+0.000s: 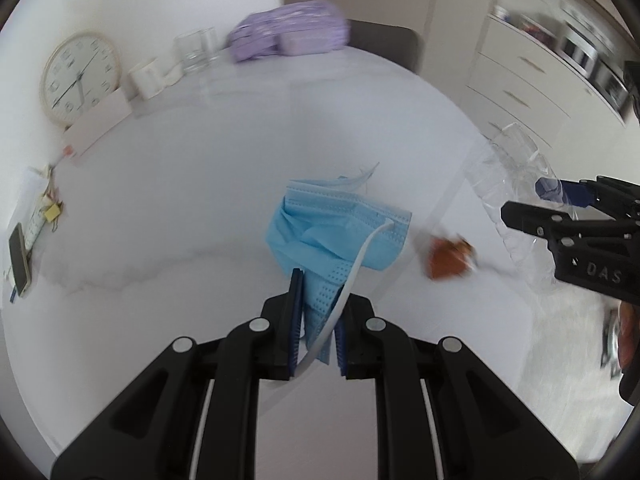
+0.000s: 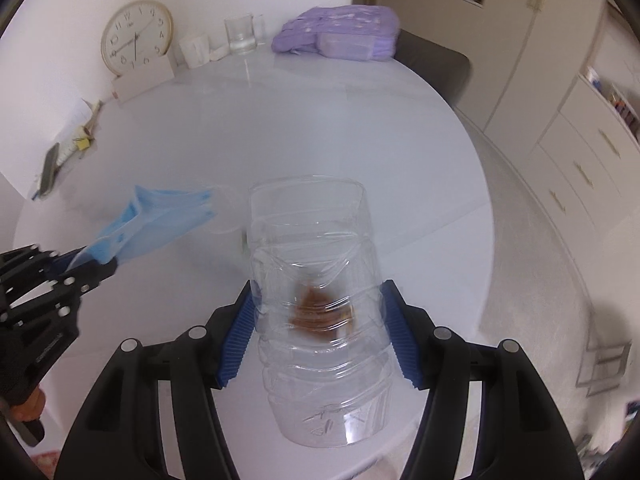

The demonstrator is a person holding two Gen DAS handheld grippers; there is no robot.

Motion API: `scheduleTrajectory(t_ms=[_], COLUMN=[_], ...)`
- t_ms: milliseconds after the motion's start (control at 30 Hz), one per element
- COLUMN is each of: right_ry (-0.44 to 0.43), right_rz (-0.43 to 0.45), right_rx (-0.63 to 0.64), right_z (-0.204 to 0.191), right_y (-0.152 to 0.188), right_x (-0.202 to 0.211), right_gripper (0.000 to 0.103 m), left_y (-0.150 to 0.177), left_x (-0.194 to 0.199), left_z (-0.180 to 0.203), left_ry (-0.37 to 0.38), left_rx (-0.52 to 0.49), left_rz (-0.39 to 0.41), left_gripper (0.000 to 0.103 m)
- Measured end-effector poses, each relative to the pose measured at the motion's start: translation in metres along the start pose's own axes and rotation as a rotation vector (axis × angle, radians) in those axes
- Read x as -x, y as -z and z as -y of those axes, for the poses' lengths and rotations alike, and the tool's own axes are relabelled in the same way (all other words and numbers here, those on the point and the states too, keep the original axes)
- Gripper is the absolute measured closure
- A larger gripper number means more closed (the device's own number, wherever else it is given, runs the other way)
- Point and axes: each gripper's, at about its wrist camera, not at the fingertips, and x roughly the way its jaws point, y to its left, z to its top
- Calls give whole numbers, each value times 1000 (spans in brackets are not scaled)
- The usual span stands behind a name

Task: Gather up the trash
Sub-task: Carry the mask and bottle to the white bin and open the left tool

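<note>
My left gripper (image 1: 318, 280) is shut on a crumpled blue face mask (image 1: 340, 232) and holds it above the white table (image 1: 180, 200); a white ear loop hangs between the fingers. The mask also shows in the right wrist view (image 2: 160, 216), with the left gripper (image 2: 102, 260) at the left. My right gripper (image 2: 318, 292) is shut on a clear crushed plastic bottle (image 2: 316, 280) and holds it over the table. In the left wrist view the right gripper (image 1: 532, 200) and bottle (image 1: 508, 184) are at the right. A brown crumpled scrap (image 1: 448, 258) lies on the table near its edge.
At the table's far side stand a round clock (image 2: 136, 36), a white box (image 2: 144, 76), a white cup (image 2: 194, 50), a glass (image 2: 240, 34) and a purple pack (image 2: 340, 32). A phone (image 1: 20, 258) and clips lie at the left. Drawers (image 2: 580, 168) stand right.
</note>
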Motion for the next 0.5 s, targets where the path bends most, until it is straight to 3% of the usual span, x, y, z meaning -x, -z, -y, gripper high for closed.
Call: scheduleTrajectory(t_ms=[233,500], right_ry=[-7,41], right_rz=[-47,-146], right_rx=[-163,-329], right_z=[59,124], right_y=[125,248], right_x=[49,79], right_gripper=[41,41], left_y=[47,115], left_x=[26,20], left_z=[97,216], left_ry=[126,268], left_rx=[-145,-358], left_rz=[-44,-187], left_gripper=[89,89])
